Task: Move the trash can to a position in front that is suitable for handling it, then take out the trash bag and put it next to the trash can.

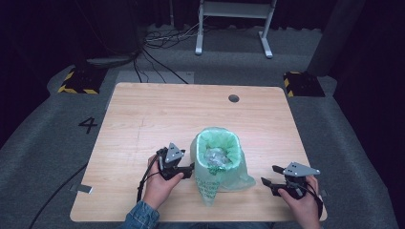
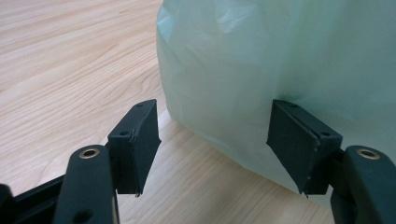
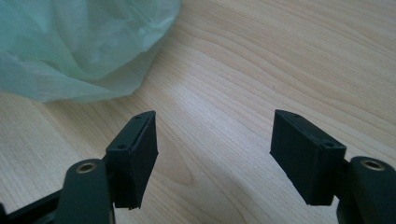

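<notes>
- Seen from the high view: one small bin (image 1: 217, 155) lined with a pale green bag (image 1: 210, 183), standing near the table's (image 1: 157, 114) near edge, slightly toward 5 o'clock from the tabletop's centre.
- Inside the bin: a crumpled greyish wad (image 1: 216, 157), lying below the rim; kind of material not clear.
- Bag folded over the rim, its loose skirt spread onto the wood at 6 and 4 o'clock of the bin, with dark print on the part hanging toward 6 o'clock.
- Left gripper (image 1: 184, 171) at 9 o'clock of the bin, held in the left hand (image 1: 160, 183), tips right at the bag's side.
- Right gripper (image 1: 270, 177) at 3 o'clock of the bin, held in the right hand (image 1: 301, 198), apart from the bag, tips aimed toward it.
- Left gripper view, close up: left gripper (image 2: 215, 140) with jaws spread wide, nothing pinched; bag (image 2: 280, 60) bulging just ahead of the gap; one pad at or just against the film, contact not certain.
- Right gripper view: right gripper (image 3: 215, 144) with jaws equally wide apart, bare wood between them; bag's edge (image 3: 79, 46) at 11 o'clock, well clear of both pads.
- Counted: two grippers, two hands, one bin, one bag, one wad.
- High view alone: a round hole (image 1: 233, 98) in the tabletop at 12 o'clock of the bin.
</notes>
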Action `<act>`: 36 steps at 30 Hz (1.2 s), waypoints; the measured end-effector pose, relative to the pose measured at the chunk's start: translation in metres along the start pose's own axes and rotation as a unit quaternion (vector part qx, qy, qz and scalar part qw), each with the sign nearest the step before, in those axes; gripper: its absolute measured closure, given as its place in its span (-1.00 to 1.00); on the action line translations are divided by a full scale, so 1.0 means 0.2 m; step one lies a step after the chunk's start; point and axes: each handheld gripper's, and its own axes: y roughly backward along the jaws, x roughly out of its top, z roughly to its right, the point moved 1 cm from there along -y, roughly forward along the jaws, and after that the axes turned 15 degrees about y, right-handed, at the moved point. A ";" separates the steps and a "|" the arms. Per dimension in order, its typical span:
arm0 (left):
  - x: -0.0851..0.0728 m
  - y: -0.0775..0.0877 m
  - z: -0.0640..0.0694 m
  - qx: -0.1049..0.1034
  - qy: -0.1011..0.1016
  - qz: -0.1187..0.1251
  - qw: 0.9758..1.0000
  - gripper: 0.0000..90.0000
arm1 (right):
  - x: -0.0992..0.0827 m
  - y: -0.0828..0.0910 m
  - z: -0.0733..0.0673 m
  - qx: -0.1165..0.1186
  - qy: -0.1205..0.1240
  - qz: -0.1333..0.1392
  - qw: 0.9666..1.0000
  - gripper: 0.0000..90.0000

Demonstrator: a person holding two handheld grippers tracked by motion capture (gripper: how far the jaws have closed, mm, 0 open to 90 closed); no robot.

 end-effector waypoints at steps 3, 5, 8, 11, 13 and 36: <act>0.01 0.00 0.00 -0.003 -0.002 0.002 1.000 -0.29 | 0.00 0.02 -0.01 -0.001 0.001 0.003 1.000 -0.29; 0.01 0.02 -0.01 0.000 0.004 0.005 1.000 -0.33 | 0.00 0.03 -0.01 -0.001 0.001 0.006 1.000 -0.29; 0.00 0.08 -0.02 0.005 0.003 0.012 1.000 -0.35 | 0.02 0.04 -0.02 0.002 0.006 0.010 1.000 -0.31; -0.03 0.15 -0.04 0.016 0.000 0.009 1.000 -0.39 | 0.05 0.04 -0.04 0.008 0.015 0.015 1.000 -0.33; -0.06 0.19 -0.05 0.028 -0.005 0.003 1.000 -0.41 | 0.07 0.05 -0.06 0.011 0.020 0.019 1.000 -0.37; -0.09 0.26 0.27 -0.075 -0.034 0.000 0.997 -0.30 | 0.23 -0.02 -0.28 0.085 0.089 0.039 0.992 0.49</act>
